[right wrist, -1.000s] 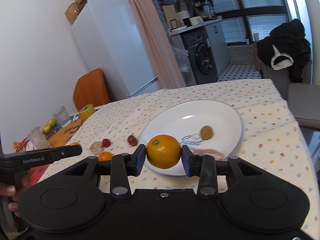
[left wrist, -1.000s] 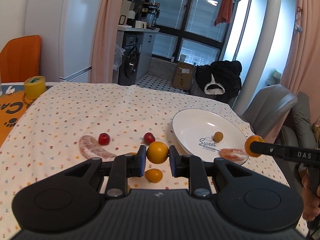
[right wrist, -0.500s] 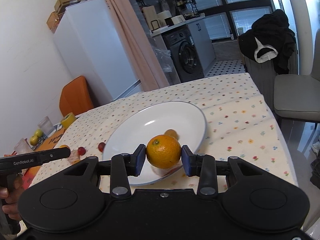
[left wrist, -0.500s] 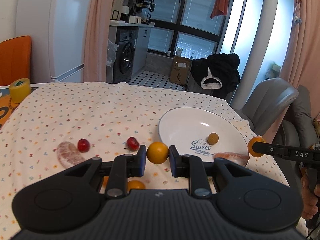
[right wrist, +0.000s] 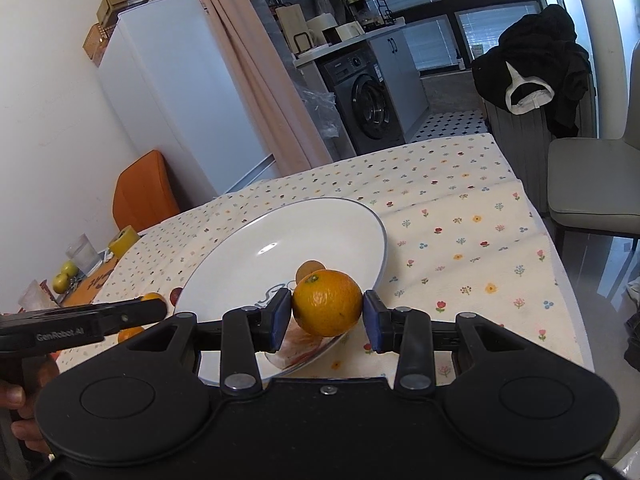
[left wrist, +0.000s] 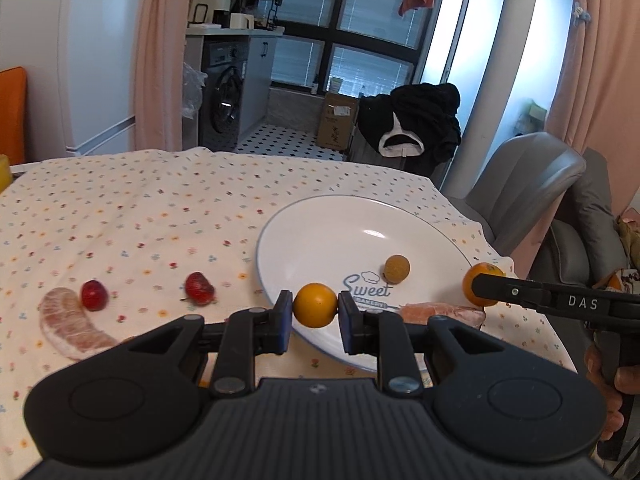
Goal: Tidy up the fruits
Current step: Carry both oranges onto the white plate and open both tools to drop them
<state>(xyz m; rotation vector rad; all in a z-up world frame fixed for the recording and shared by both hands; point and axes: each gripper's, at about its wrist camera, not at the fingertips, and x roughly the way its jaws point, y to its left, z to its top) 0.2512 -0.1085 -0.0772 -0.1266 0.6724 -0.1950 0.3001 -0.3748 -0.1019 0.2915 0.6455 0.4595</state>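
Over the white plate's [right wrist: 362, 216] near rim, R gripper [right wrist: 327, 312] clamps a big orange [right wrist: 326, 305] w/ plate straight below, while L gripper [left wrist: 315, 307], also shut on a small orange [left wrist: 315, 305], sits just short of that rim.

Black plastic grippers, blue pads on fingers [left wrist: 285, 322], silver screws, white "DAS" lettering

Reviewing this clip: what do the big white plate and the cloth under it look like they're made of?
The plate looks like glazed ceramic: glossy white, with bright window highlights, a thin blue rim line and a printed "Sweet" logo; melamine can't be ruled out. The tablecloth looks like a soft matte woven fabric, probably cotton or a blend: cream with small printed flowers, and it wrinkles and folds at the table edge.
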